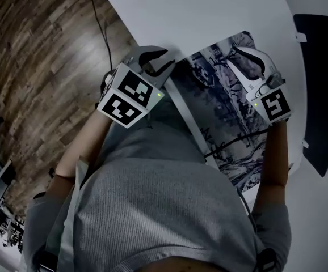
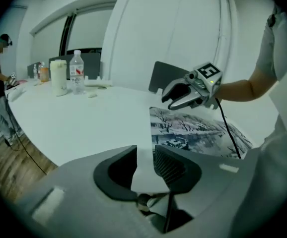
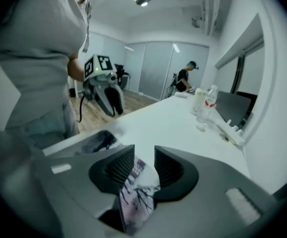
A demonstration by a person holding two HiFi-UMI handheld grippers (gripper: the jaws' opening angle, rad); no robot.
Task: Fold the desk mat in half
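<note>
Head view: the person's grey-shirted torso blocks the near part of the desk mat, and the frame is dim, so the mat's near corners can't be seen there. The mat has a dark tree print and lies flat on the white table, close to the edge in front of the person. A pale strip runs along its left side; can't tell whether that is its underside or a border. Left gripper is at the mat's left edge, tipped downward, forearm coming in beside the torso. Its jaws are apart, with only a pale surface in the gap, not clearly mat. Right gripper is over the mat's right side, also tipped down. Its jaws are apart with a mat corner standing loose between them, not pinched.
</note>
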